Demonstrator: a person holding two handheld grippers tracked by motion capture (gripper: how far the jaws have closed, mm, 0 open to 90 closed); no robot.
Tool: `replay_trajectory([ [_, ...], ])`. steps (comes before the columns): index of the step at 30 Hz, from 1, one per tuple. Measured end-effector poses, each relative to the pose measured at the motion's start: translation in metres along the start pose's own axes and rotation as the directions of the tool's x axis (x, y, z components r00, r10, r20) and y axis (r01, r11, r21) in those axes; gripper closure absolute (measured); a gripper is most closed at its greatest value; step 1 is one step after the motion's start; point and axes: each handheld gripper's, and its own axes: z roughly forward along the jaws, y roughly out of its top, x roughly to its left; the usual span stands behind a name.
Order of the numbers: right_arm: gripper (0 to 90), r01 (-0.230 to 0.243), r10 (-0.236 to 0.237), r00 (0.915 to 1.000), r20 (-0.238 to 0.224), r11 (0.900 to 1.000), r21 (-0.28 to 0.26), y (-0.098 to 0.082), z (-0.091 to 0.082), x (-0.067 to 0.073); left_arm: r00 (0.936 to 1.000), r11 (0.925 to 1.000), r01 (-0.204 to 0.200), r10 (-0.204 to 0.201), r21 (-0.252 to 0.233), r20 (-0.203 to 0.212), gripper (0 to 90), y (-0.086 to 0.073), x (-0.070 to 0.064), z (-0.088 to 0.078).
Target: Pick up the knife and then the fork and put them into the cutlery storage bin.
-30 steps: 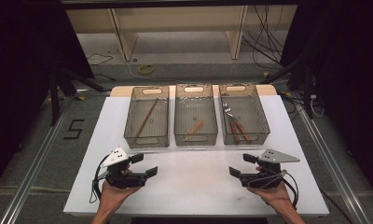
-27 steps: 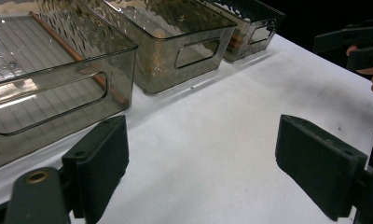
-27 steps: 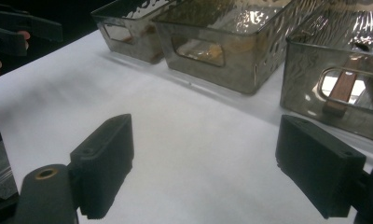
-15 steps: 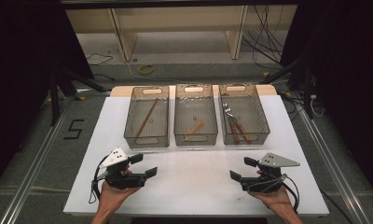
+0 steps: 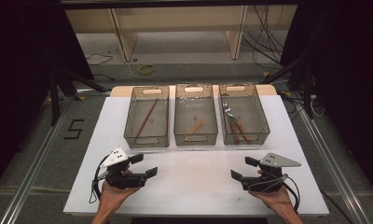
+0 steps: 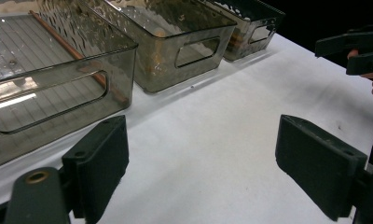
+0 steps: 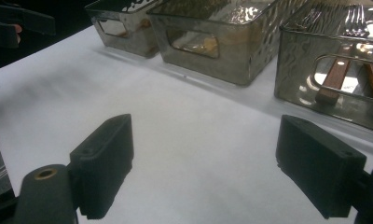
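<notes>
Three smoky clear bins stand in a row at the far half of the white table (image 5: pixel 194 186). The left bin (image 5: pixel 146 140) holds long brown sticks (image 5: pixel 146 120). A short wooden piece (image 5: pixel 195 127) lies in the middle bin (image 5: pixel 196 138). In the right bin (image 5: pixel 264 122) are wooden-handled forks (image 5: pixel 236 127). My left gripper (image 5: pixel 145 165) is held low at the near left, open, nothing between its jaws (image 6: pixel 201 163). My right gripper (image 5: pixel 243 169) mirrors it at the near right, also open and empty (image 7: pixel 203 163). Both point inward over bare table.
Shelving legs and loose cables sit on the floor beyond the table. A "5" mark (image 5: pixel 73 129) is on the floor at the left. The table's near edge runs just below both hands.
My right gripper has drifted slightly toward the near edge of the table. The left one has barely moved, and both stay open.
</notes>
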Motion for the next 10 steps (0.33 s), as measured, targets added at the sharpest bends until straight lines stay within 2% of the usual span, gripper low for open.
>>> replay_trajectory([
  [10,19.9,0.0,0.0,1.0,0.007,1.0,-0.001,0.0,0.0001,-0.0011,1.0,1.0,0.0,0.0,0.001,-0.002,16.6,0.0002,0.0004,-0.0002],
])
